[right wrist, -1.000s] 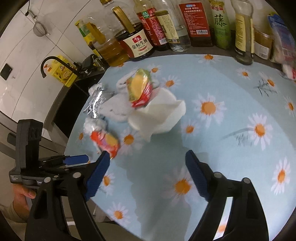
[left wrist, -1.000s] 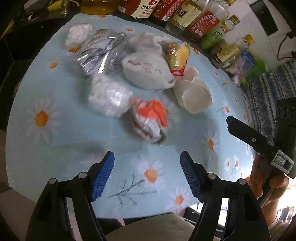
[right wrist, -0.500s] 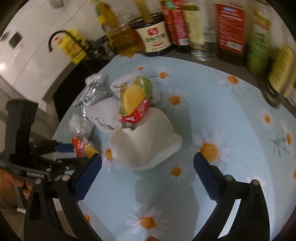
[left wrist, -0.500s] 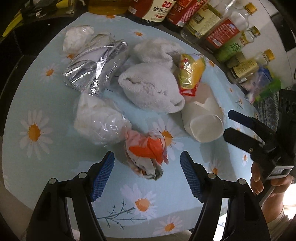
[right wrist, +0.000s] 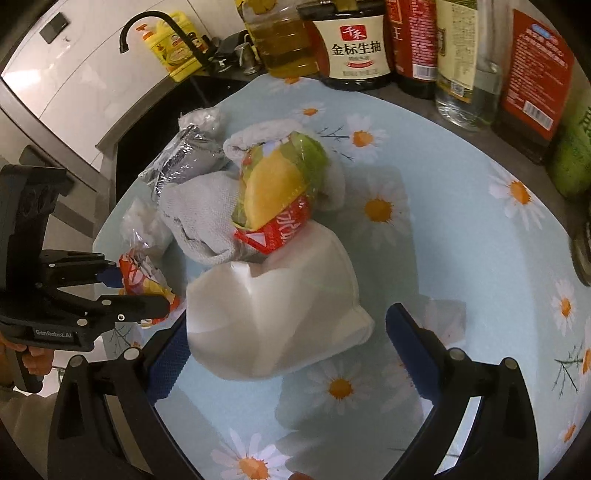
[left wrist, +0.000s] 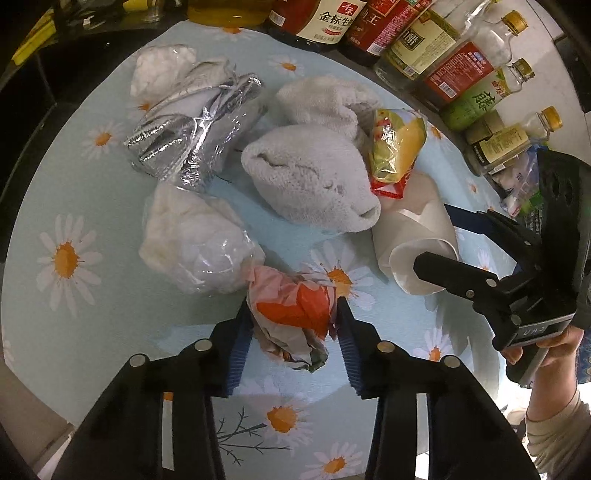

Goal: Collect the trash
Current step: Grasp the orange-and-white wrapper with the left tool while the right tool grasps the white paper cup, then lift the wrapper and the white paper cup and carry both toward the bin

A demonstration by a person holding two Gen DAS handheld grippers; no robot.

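Observation:
A crumpled orange-and-white wrapper [left wrist: 295, 310] lies on the daisy-print tablecloth [left wrist: 74, 192]. My left gripper [left wrist: 293, 328] is closing on it, both blue pads against its sides. From the right wrist view the same gripper [right wrist: 140, 291] comes in from the left around that wrapper [right wrist: 147, 273]. A crushed white paper cup [right wrist: 273, 314] lies on its side between the fingers of my right gripper [right wrist: 288, 347], which stands open, pads clear of the cup. In the left wrist view the right gripper [left wrist: 434, 236] straddles the cup [left wrist: 406, 236].
More litter sits behind: a grey towel [left wrist: 310, 177], a yellow-green snack packet [left wrist: 397, 147], a silver foil bag [left wrist: 195, 129], a clear bag of white stuff [left wrist: 192, 240]. Sauce and oil bottles [left wrist: 454, 70] line the far edge. A black faucet [right wrist: 147, 26] stands beyond.
My left gripper came forward over the orange wrapper and closed onto it. The right gripper swung in and down until the paper cup lay between its wide-spread fingers.

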